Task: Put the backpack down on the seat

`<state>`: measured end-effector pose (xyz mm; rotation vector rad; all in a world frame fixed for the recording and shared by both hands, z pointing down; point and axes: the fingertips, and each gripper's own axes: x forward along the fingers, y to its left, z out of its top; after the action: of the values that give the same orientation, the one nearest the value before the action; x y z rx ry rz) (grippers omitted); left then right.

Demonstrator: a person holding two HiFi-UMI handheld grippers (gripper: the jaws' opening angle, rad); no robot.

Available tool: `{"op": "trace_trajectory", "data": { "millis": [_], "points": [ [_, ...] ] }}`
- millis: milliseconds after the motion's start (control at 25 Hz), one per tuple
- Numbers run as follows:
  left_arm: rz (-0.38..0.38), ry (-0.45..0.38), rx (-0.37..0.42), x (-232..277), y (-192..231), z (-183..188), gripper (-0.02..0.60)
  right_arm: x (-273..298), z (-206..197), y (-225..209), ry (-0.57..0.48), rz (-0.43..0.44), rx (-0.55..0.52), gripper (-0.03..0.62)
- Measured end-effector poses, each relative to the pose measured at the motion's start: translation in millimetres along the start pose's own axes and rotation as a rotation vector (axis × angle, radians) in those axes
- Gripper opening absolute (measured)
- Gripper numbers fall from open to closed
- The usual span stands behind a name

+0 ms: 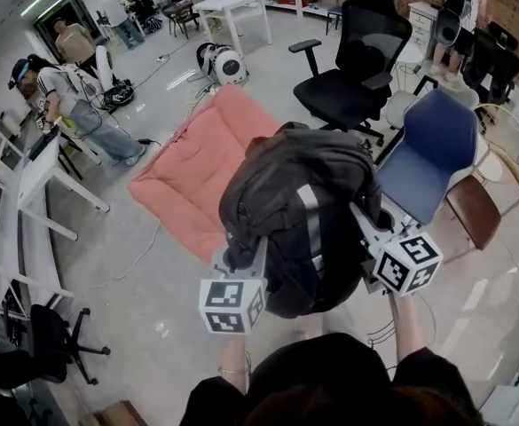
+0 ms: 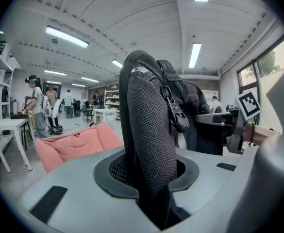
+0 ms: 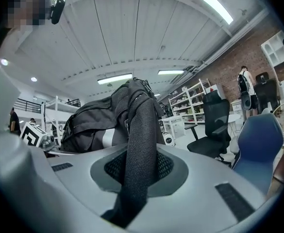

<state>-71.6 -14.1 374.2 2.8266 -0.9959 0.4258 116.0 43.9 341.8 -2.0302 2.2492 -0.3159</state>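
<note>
Two backpack (image 1: pixel 303 207) straps (image 2: pixel 149 130) sit clamped in left claw (image 2: pixel 151 181), right claw (image 3: pixel 132 178).

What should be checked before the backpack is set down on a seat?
1. Left tool shut on a shoulder strap: ok.
2. Right tool shut on the other strap: ok.
3. Backpack held up between both tools: ok.
4. Blue chair seat bare: ok where it shows; the right tool hides its near edge.
5. Backpack above that seat: not ok; it hangs to the chair's left, over the floor.
6. Which seat is meant: cannot tell; a black office chair stands behind, also bare.
</note>
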Motion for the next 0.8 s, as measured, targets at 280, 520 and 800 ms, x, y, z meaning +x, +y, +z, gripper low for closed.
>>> {"op": "trace_trajectory", "data": {
  "millis": [280,520,800],
  "points": [
    [0.118,0.039,-0.067,64,26,7,0.121,81,3,-48,0.079,0.119,0.018,0.06],
    [0.231,0.07,-0.12,111,48,8,0.121,148,3,-79,0.14,0.24,0.014,0.06],
    [0.354,0.108,-0.189,128,94,-5,0.121,219,-14,-71,0.219,0.367,0.021,0.06]
  ]
}}
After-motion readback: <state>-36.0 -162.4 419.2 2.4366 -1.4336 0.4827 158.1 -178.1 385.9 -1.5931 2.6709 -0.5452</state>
